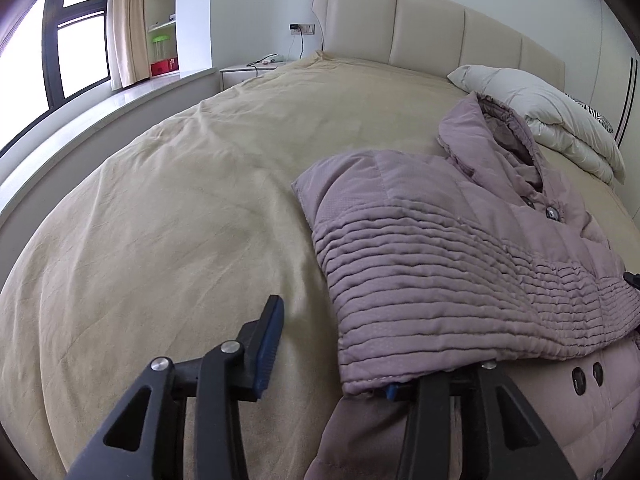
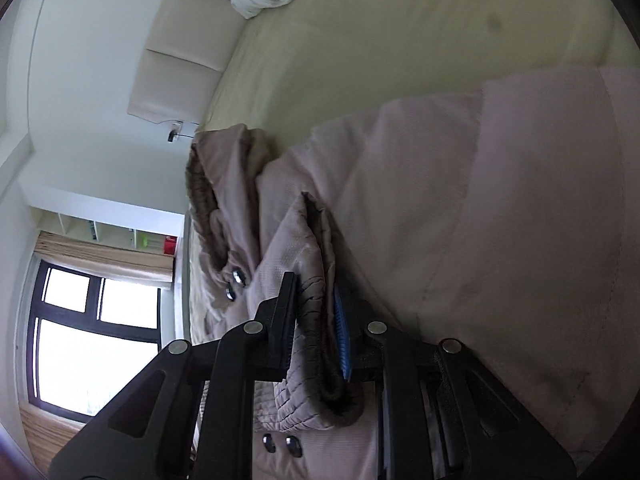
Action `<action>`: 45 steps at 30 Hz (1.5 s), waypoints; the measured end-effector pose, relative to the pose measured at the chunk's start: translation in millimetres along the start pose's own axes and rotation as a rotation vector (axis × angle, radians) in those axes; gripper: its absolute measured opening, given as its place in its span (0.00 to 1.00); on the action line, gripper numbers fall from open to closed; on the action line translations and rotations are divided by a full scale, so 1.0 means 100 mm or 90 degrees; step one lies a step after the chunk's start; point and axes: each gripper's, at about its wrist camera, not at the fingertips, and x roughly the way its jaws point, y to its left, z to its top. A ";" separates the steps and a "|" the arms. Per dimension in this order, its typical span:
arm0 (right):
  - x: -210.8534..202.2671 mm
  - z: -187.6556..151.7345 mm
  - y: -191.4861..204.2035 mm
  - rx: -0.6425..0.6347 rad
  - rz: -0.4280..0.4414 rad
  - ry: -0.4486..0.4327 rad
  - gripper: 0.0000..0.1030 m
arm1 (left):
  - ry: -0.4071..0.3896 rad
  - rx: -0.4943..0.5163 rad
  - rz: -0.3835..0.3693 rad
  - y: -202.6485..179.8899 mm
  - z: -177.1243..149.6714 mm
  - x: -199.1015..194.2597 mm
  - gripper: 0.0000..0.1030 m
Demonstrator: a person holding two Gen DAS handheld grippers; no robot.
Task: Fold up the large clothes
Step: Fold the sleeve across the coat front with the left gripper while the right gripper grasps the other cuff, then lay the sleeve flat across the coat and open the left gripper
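Note:
A mauve padded coat (image 1: 480, 208) lies face up on the right side of the beige bed (image 1: 180, 220), its hood towards the pillows. One ribbed sleeve (image 1: 432, 280) is folded across the coat's chest. My left gripper (image 1: 336, 360) stands open at that sleeve's cuff: its left finger (image 1: 270, 336) is free over the bed cover, and its right finger is mostly hidden under the cuff edge. In the right wrist view, my right gripper (image 2: 316, 320) is shut on a ribbed sleeve cuff (image 2: 312, 360) just above the coat's front buttons (image 2: 280, 444).
A folded white duvet (image 1: 552, 120) lies at the head of the bed against the padded headboard (image 1: 432, 28). A nightstand (image 1: 248, 70), a window ledge (image 1: 80, 120) and shelves (image 1: 162, 20) line the far left side. Bare bed cover spreads left of the coat.

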 end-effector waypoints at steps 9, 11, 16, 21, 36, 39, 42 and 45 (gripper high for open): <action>-0.44 -0.08 0.19 -0.064 -0.017 -0.065 0.26 | -0.007 0.016 -0.018 0.15 -0.29 -0.69 0.65; -0.63 -0.14 0.28 -0.088 -0.029 -0.098 0.67 | -0.031 0.012 -0.016 0.18 -0.22 -0.79 0.65; -0.80 -0.33 0.58 -0.150 -0.034 -0.130 0.88 | -0.069 0.035 -0.054 -0.04 0.24 -0.68 0.54; -0.76 -0.39 1.07 -0.263 -0.034 -0.064 0.71 | -0.044 0.093 -0.041 -0.37 0.58 -0.18 0.22; 0.05 -0.59 1.01 -0.305 -0.168 0.008 0.46 | 0.029 -0.011 -0.163 0.07 0.80 0.27 0.15; -0.17 -0.59 1.10 -0.299 -0.103 0.011 0.47 | 0.050 0.017 -0.150 -0.03 0.86 0.43 0.15; -0.01 -0.61 1.08 -0.298 -0.133 0.030 0.48 | 0.089 0.062 -0.123 -0.14 0.70 0.68 0.15; 0.05 -0.61 0.92 -0.294 -0.103 0.028 0.48 | 0.075 0.076 -0.104 -0.16 0.63 0.60 0.15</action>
